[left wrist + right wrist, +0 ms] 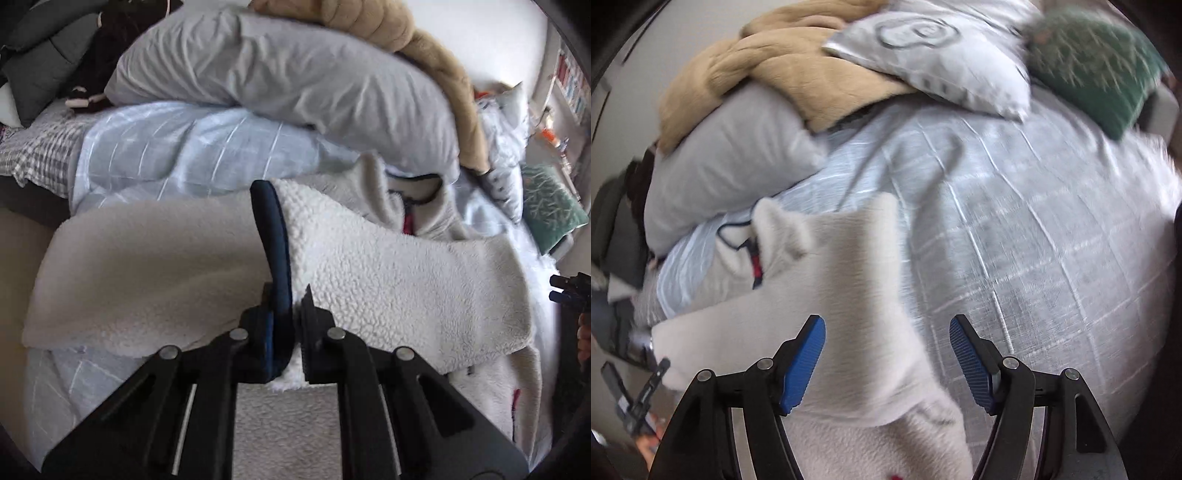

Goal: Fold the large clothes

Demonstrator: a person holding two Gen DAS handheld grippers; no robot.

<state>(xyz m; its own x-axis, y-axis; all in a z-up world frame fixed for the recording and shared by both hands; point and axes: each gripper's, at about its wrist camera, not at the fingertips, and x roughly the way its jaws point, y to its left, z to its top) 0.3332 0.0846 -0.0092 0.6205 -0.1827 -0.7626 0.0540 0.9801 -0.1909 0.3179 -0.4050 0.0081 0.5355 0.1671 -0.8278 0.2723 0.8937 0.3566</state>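
Cream fleece jacket [388,280] spread on the pale blue checked duvet [155,155], at frame centre.

Its navy-trimmed sleeve cuff [275,251] is clamped in the left gripper [297,332] at lower centre of the left view. The right gripper [886,365] is held with jaws apart above the fleece, nothing gripped. A grey pillow [280,77] is seen above, under a tan blanket [424,48].

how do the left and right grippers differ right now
The left gripper is shut, pinching the navy-trimmed edge of the white fleece; the right gripper stands open and holds nothing. The left's pads are hidden by fabric; the right's blue pads show plainly, with fleece beneath the gap. Both point down at the bed.
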